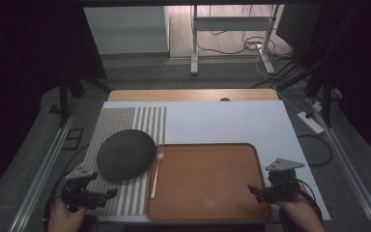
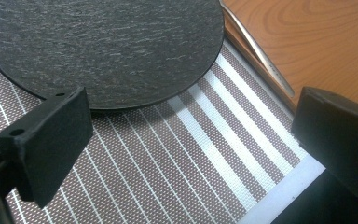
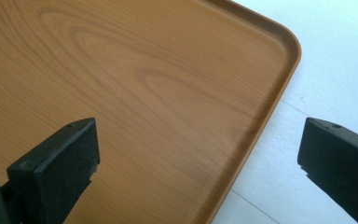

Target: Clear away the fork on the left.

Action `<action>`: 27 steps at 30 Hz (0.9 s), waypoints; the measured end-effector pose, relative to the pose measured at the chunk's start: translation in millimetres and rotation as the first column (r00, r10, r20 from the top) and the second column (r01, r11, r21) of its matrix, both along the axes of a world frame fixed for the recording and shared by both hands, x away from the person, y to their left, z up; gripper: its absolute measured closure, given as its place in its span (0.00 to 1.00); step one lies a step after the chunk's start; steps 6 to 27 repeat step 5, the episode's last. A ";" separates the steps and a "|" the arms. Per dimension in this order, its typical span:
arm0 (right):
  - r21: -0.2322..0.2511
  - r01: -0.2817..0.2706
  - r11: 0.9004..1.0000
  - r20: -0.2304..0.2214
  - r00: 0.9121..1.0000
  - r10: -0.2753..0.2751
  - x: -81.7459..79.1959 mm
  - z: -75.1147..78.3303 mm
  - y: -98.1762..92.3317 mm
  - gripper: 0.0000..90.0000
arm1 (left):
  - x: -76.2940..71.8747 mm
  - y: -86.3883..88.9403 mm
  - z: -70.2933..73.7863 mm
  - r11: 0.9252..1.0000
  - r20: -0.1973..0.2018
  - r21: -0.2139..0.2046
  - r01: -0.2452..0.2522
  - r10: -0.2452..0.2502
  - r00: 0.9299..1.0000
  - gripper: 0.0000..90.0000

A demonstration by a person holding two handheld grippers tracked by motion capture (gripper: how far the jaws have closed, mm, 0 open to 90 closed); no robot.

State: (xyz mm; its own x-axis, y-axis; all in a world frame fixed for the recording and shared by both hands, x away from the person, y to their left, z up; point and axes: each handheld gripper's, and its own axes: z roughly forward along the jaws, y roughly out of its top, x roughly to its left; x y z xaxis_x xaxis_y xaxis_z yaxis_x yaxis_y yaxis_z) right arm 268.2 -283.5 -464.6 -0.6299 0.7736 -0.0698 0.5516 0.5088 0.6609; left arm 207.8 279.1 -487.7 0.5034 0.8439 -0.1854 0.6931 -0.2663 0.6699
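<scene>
Dark slate plate (image 2: 102, 46): judged heavy, stiff, breakable; best pinched at its near rim. Both grippers (image 1: 88, 192) (image 1: 265, 189) are spread, empty.

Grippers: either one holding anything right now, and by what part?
Nothing is held. The left gripper is open above the striped placemat, near the dark plate. The right gripper is open over the wooden tray edge.
</scene>
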 end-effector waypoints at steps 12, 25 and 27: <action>-0.003 -0.001 1.000 0.000 1.000 0.001 0.2 -0.2 -0.2 0.00 | 1.1 -2.0 -0.1 1.000 -0.006 0.011 0.006 -0.006 1.000 0.00; -0.003 -0.001 1.000 0.000 1.000 0.001 0.2 -0.2 -0.2 0.00 | 1.1 -2.0 -0.1 1.000 -0.006 0.011 0.006 -0.006 1.000 0.00; -0.003 -0.001 1.000 0.000 1.000 0.001 0.2 -0.2 -0.2 0.00 | 1.1 -2.0 -0.1 1.000 -0.006 0.011 0.006 -0.006 1.000 0.00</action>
